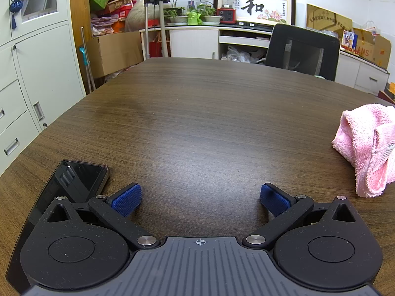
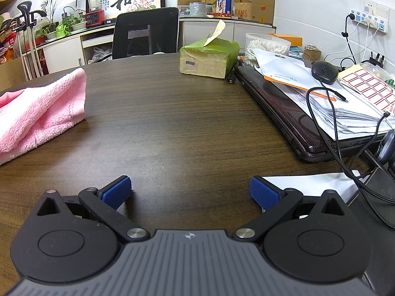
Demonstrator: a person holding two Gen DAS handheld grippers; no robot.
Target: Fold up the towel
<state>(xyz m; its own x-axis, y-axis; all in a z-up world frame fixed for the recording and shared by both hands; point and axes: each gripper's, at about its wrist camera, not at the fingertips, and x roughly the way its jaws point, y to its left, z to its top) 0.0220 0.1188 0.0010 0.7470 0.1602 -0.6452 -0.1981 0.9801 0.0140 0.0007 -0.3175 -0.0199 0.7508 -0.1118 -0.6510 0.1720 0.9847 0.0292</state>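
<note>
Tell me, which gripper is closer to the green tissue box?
Right. The tissue box sits ahead of the right gripper across the table; the left gripper doesn't see it.

Soft cloth, hard wood, shiny glass

The pink towel [image 2: 37, 108] is fluffy cloth. The table [image 1: 197, 113] is dark wood with a dull shine. The phone [image 1: 74, 182] is glossy. The gripper pads [image 1: 127, 198] are bumpy blue.

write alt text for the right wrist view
The open right claw hovers over a dark wooden table, empty, with a crumpled pink terry towel lying to its left and a green tissue box farther back.
</note>
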